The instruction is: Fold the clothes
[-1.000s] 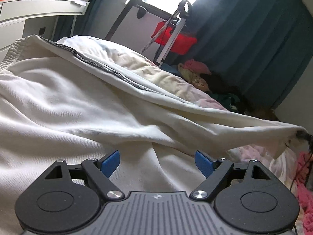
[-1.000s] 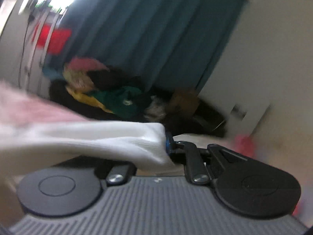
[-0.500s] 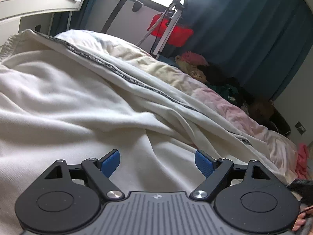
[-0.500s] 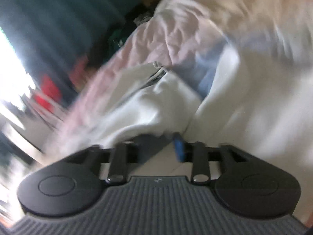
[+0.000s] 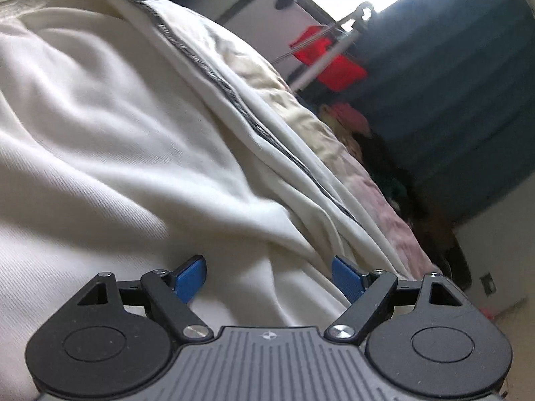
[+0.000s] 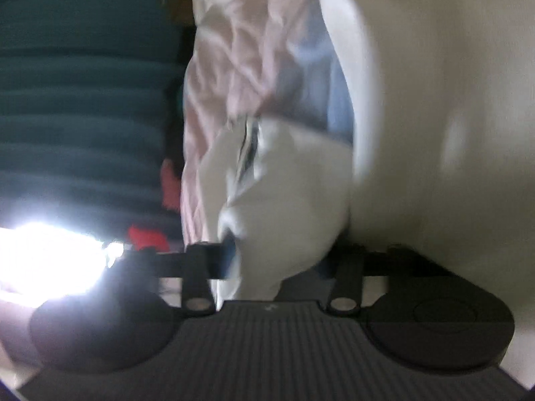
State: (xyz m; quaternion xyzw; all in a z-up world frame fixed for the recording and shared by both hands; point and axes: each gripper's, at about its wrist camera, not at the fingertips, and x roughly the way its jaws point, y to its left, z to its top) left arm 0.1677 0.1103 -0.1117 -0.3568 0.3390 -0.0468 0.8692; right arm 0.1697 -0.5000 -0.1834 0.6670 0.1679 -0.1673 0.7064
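- Two claws work one cream garment, which lies spread over the bed; every place below is given from that garment.
- Left gripper hovers low over the garment's broad panel with its blue pads set wide and nothing between them; cloth lies straight ahead of it and beneath it.
- Right gripper sits at the garment's far end, where a bunched white corner fills the gap between its fingers. It looks clamped on that corner, though blur hides the pads.
- Long axis, judged by the dark zipper seam, runs away from the left claw toward the upper left of its view.
- Judgement: the fold turns on the held corner, so the right hand is the nearer one; the left is placed to pin the panel.
- Beyond the garment lie a pinkish bedsheet, then a clothes pile, a red bin and teal curtains, all well apart.
- Loose ridges near the seam could trap the fold.
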